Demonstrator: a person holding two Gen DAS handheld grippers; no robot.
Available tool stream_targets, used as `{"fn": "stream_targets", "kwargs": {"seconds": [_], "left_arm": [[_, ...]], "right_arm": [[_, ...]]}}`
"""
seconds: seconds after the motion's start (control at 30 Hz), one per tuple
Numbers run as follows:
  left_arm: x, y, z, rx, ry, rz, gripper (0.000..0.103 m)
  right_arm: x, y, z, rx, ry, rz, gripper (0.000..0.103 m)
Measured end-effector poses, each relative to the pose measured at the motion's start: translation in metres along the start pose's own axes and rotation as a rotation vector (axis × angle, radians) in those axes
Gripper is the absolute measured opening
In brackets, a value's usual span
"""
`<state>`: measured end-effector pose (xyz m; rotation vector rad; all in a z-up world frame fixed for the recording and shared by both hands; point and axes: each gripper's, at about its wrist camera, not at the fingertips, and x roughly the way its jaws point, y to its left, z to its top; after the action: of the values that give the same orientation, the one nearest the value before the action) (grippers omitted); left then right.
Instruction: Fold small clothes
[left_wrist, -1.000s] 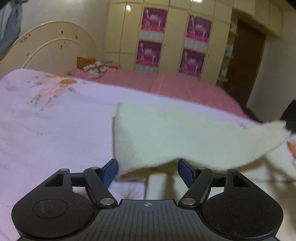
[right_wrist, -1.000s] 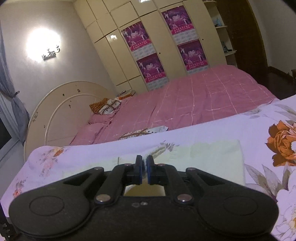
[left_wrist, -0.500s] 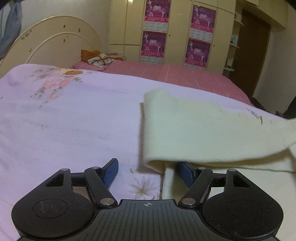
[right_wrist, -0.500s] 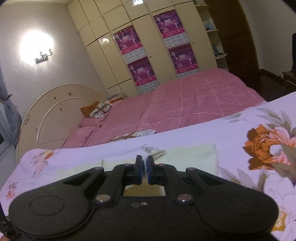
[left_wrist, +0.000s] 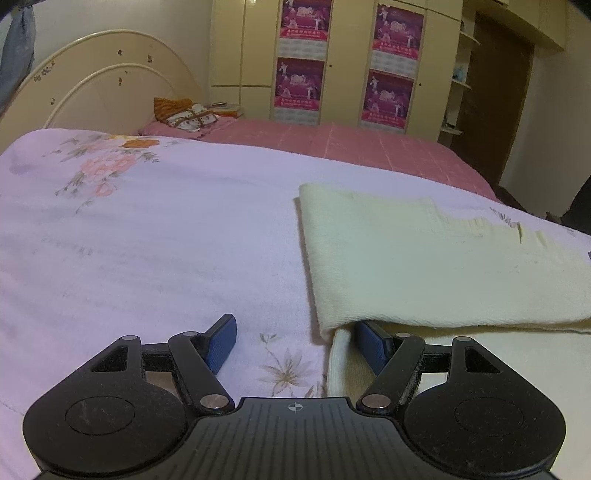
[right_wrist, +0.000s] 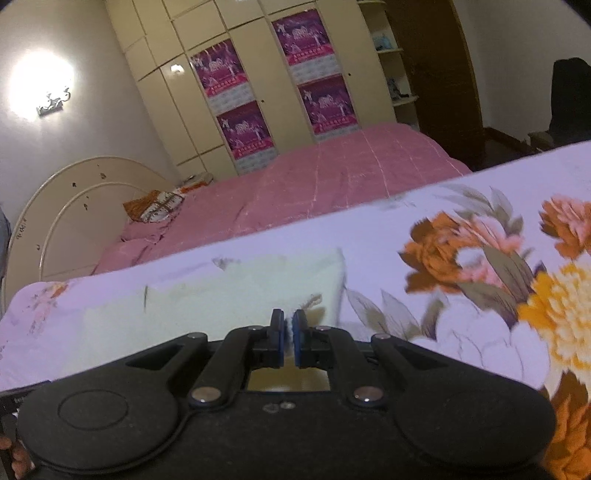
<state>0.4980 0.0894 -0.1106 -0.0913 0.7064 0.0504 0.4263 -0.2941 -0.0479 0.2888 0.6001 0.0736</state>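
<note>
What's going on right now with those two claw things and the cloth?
Left gripper open, empty. Right gripper shut on cream cloth, folded over on floral sheet. Nothing in the way.

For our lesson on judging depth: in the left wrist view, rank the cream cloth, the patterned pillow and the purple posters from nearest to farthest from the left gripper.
1. Cream cloth, folded on the floral sheet, its corner at the left gripper.
2. Patterned pillow, far left by the headboard.
3. Purple posters, on the wardrobe doors behind the bed.

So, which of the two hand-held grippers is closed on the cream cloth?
The right hand-held gripper: its jaws pinch the cream cloth. The left hand-held gripper stands open, holding nothing.
</note>
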Motion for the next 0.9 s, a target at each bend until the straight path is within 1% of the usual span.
{"fn": "stream_targets", "kwargs": {"seconds": [0.07, 0.2, 0.27, 0.33, 0.37, 0.4, 0.53, 0.63, 0.73, 0.8, 0.9], "left_arm": [[0.000, -0.001, 0.001, 0.004, 0.004, 0.001, 0.071], [0.001, -0.002, 0.002, 0.013, 0.013, 0.003, 0.071], [0.001, -0.002, 0.002, 0.018, 0.017, 0.001, 0.071], [0.001, -0.002, 0.002, 0.024, 0.018, 0.001, 0.071], [0.000, -0.003, 0.002, 0.026, 0.018, 0.001, 0.071], [0.000, -0.003, 0.002, 0.027, 0.018, 0.002, 0.071], [0.001, -0.004, 0.001, 0.032, 0.019, 0.003, 0.071], [0.001, -0.004, 0.001, 0.037, 0.020, 0.002, 0.071], [0.000, -0.003, 0.000, 0.040, 0.019, -0.003, 0.071], [0.000, -0.003, 0.000, 0.043, 0.017, -0.002, 0.071], [0.000, -0.004, -0.001, 0.045, 0.015, -0.001, 0.071]], "right_arm": [[-0.002, -0.002, -0.006, -0.003, 0.004, -0.012, 0.002], [-0.003, -0.010, -0.012, 0.007, 0.017, -0.021, 0.002], [-0.004, -0.014, -0.012, 0.018, 0.020, -0.010, 0.002], [-0.005, -0.016, -0.013, 0.038, 0.024, 0.018, 0.011], [-0.004, -0.016, -0.012, 0.040, 0.025, 0.019, 0.022], [-0.003, -0.016, -0.013, 0.041, 0.023, 0.018, 0.025], [0.009, -0.010, -0.015, 0.017, 0.063, 0.038, 0.022], [0.022, -0.003, -0.021, -0.034, 0.106, -0.006, 0.021], [0.022, 0.000, -0.021, -0.054, 0.098, -0.026, 0.021], [0.021, 0.001, -0.021, -0.052, 0.089, -0.021, 0.026], [0.024, 0.002, -0.023, -0.068, 0.101, -0.028, 0.024]]}}
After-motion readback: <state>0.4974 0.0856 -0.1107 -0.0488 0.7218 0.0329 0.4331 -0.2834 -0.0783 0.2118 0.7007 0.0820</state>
